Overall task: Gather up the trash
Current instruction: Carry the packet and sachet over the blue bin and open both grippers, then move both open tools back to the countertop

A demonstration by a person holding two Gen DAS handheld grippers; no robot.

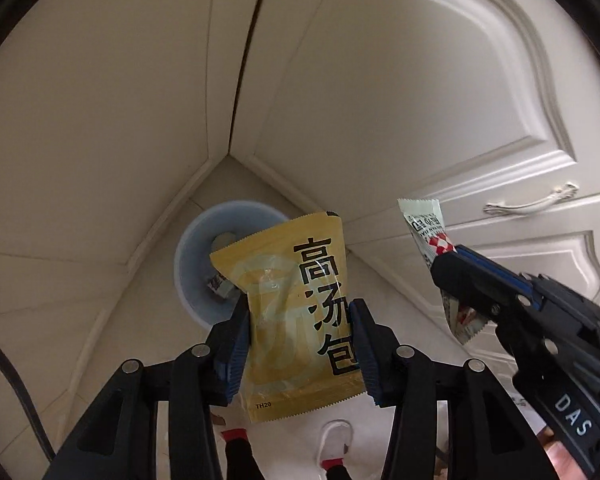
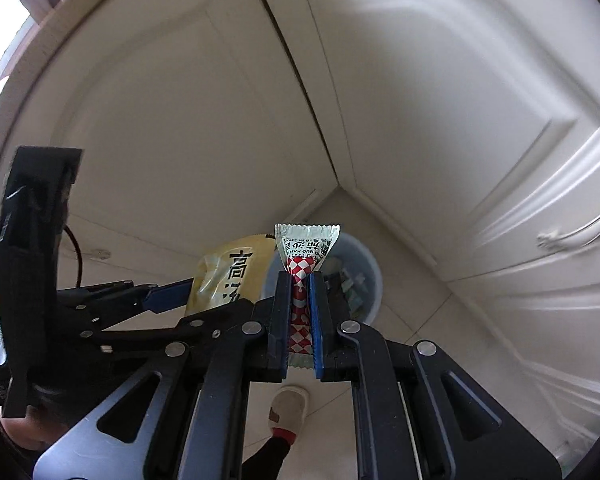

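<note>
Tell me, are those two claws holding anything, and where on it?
Left gripper pinches the yellow soup packet by its side edges, near mid-height; right gripper clamps the red-checked sachet around its middle.

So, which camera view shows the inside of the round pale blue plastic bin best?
The right wrist view: the round pale blue plastic bin shows its right inner wall with wrappers inside, though both held packets cover its left. In the left wrist view the yellow soup packet hides much of the bin.

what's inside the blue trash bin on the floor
A few discarded wrappers lie at the bottom of the blue trash bin. The yellow soup packet covers part of the inside.
</note>
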